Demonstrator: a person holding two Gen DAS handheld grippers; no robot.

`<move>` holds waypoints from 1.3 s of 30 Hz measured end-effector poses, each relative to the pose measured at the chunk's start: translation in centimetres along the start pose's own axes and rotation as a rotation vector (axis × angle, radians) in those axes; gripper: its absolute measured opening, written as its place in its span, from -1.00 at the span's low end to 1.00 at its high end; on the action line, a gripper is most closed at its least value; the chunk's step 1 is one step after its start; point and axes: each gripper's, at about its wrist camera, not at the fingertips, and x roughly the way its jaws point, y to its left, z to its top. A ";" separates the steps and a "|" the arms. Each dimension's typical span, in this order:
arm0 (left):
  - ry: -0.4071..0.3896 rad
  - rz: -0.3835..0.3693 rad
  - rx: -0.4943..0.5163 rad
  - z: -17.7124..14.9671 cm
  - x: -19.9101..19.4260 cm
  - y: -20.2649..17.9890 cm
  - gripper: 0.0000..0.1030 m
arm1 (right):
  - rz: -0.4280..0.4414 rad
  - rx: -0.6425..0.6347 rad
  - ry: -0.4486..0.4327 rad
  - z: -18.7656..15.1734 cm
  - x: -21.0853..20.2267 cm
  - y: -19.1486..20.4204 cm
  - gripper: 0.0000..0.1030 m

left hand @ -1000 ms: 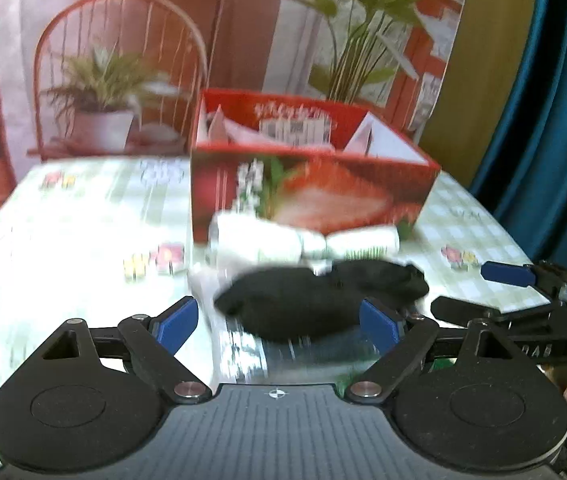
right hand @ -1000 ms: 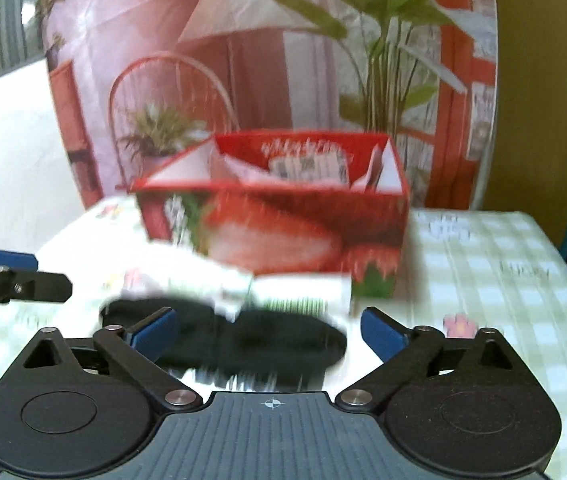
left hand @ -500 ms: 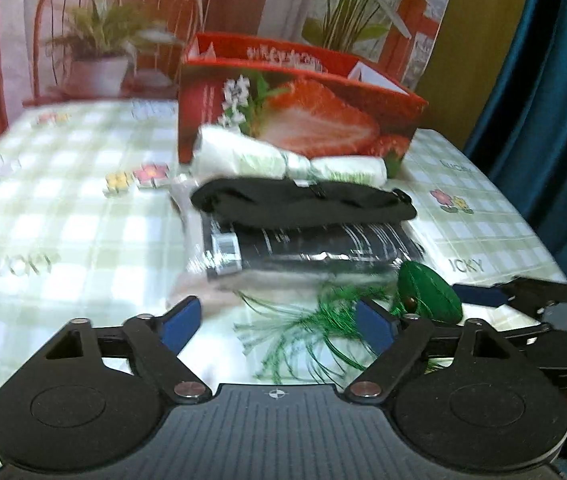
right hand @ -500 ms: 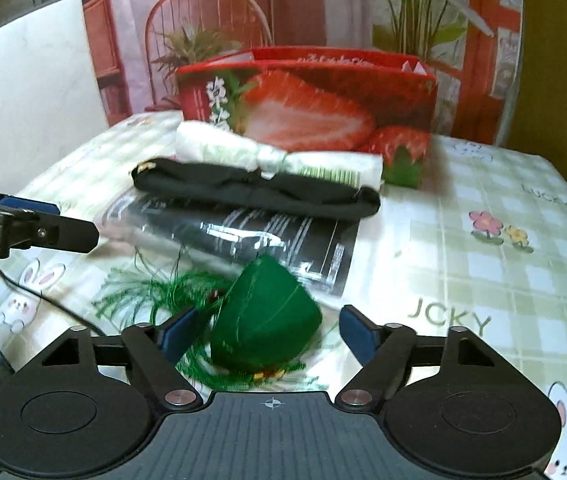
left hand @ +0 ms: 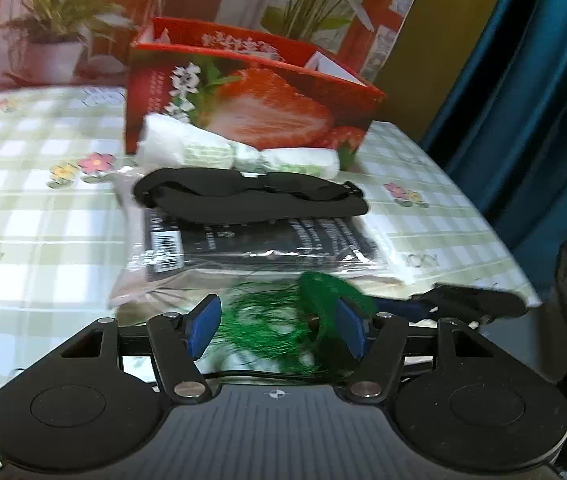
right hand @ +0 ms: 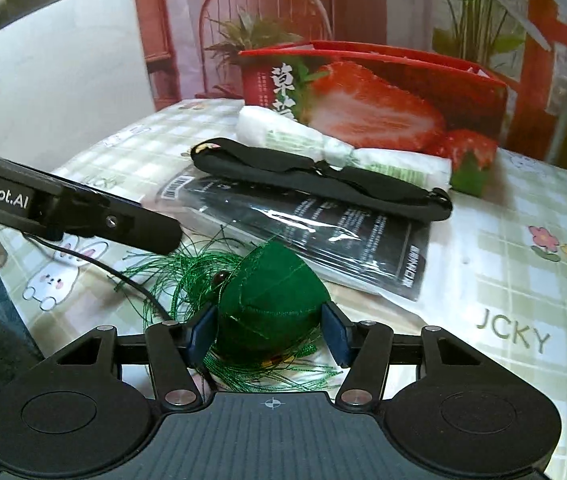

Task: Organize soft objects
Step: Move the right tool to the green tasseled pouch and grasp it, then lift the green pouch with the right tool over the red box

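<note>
A green fabric pouch (right hand: pixel 271 300) with a long green tassel (right hand: pixel 179 272) lies on the checked tablecloth near the table's front edge. My right gripper (right hand: pixel 269 328) has both blue pads against the pouch's sides, and its jaws are closing on it. My left gripper (left hand: pixel 278 328) comes in from the left, its jaws closing, with only loose tassel threads (left hand: pixel 267 320) between the pads and the blurred pouch (left hand: pixel 323 292) beside its right pad. A finger (right hand: pixel 123 224) of the left gripper shows in the right wrist view.
Behind the pouch lie a black pack in clear plastic (right hand: pixel 323 232), a black fabric roll (right hand: pixel 323 180) and white wrapped packs (right hand: pixel 283 136). An open red strawberry box (right hand: pixel 383 100) stands at the back. A black cable (right hand: pixel 123 276) runs along the front left edge. A blue curtain (left hand: pixel 543 120) hangs on the right.
Both grippers dropped from facing the box and black roll down to the green pouch. Both sets of jaws narrowed, and the right pads now meet the pouch's sides.
</note>
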 end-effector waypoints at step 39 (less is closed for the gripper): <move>-0.184 -0.206 0.115 14.1 -2.7 -5.9 0.05 | 0.048 -0.015 -0.336 11.7 -6.6 -3.4 -0.09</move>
